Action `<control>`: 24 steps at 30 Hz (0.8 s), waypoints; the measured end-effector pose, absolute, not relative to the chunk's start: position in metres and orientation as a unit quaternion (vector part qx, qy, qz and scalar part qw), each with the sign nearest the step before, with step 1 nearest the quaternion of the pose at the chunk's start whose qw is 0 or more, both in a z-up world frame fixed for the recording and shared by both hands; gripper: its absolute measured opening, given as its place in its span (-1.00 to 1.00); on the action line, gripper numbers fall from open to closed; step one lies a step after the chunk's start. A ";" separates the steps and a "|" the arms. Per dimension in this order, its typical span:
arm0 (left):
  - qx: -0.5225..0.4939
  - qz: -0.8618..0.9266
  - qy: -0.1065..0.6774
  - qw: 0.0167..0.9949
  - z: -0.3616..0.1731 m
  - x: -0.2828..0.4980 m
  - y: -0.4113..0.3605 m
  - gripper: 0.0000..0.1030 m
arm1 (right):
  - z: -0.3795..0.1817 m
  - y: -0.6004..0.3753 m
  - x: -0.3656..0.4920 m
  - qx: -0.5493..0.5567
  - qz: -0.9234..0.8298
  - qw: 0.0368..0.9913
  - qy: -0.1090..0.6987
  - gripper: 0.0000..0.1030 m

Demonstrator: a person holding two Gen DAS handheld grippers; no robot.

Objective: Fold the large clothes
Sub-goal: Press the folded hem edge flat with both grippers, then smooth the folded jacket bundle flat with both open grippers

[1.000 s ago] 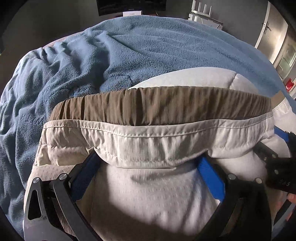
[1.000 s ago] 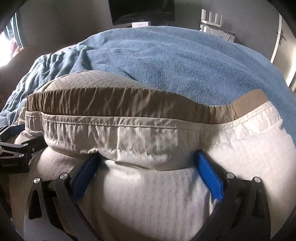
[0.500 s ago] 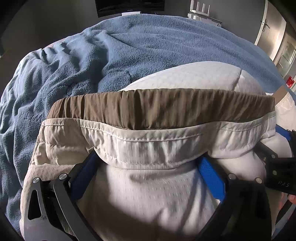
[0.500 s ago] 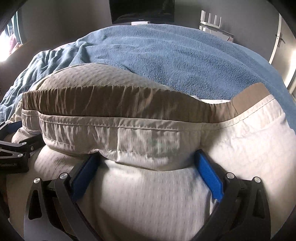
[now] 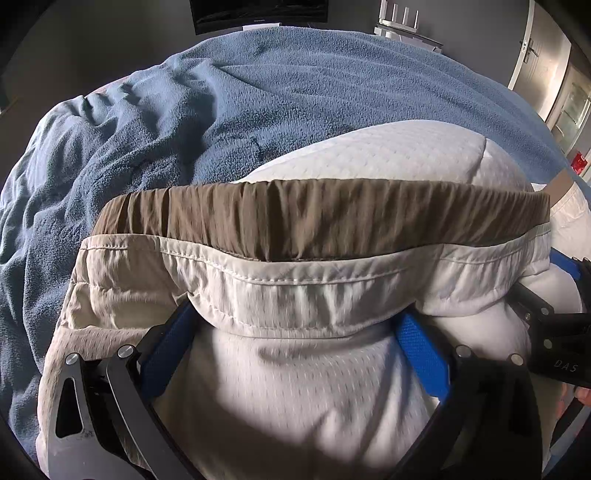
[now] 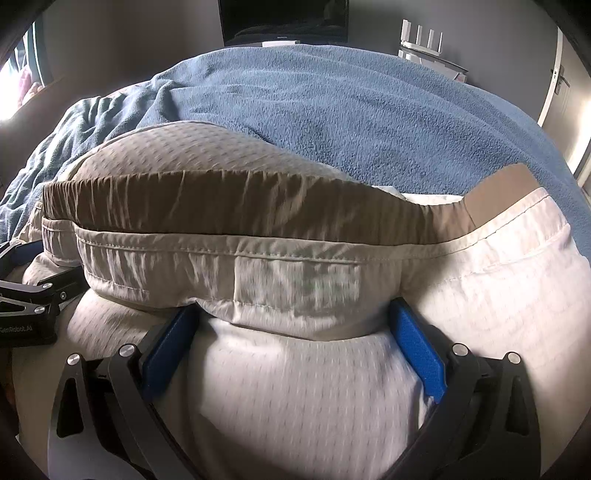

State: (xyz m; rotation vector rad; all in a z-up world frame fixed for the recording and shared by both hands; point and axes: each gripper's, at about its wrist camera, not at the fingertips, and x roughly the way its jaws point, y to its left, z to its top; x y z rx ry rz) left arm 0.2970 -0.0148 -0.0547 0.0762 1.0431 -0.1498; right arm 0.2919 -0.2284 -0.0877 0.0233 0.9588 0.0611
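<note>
A cream-white garment with a brown inner waistband lies on the blue blanket. It also fills the right wrist view, brown band on top. My left gripper has its blue fingers spread wide, with the stitched waistband hem draped over the fingertips. My right gripper stands the same way, blue fingers spread with the hem over them. Fingertips are hidden under the cloth. Each gripper shows at the edge of the other's view.
A blue fleece blanket covers the bed, bunched into folds at the left. A dark screen and a white router stand beyond the bed. A door is at the right.
The waistband has been carried forward over the garment, and more of the white cloth shows beyond the brown band. Both grippers keep the same wide spread.
</note>
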 end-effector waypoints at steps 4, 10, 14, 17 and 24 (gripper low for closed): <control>0.036 -0.072 0.497 0.864 -0.055 0.297 -0.015 0.91 | -0.088 -0.228 0.292 0.011 0.029 0.887 0.461 0.88; 0.035 -0.072 0.495 0.865 -0.056 0.297 -0.015 0.91 | -0.088 -0.228 0.292 0.011 0.029 0.887 0.461 0.88; 0.035 -0.072 0.494 0.866 -0.056 0.297 -0.015 0.91 | -0.087 -0.228 0.292 0.011 0.029 0.887 0.461 0.88; 0.034 -0.072 0.492 0.867 -0.056 0.296 -0.014 0.91 | -0.087 -0.229 0.291 0.011 0.029 0.887 0.460 0.88; 0.029 -0.072 0.424 0.903 -0.037 0.264 -0.007 0.89 | -0.069 -0.244 0.272 0.046 0.048 0.905 0.421 0.87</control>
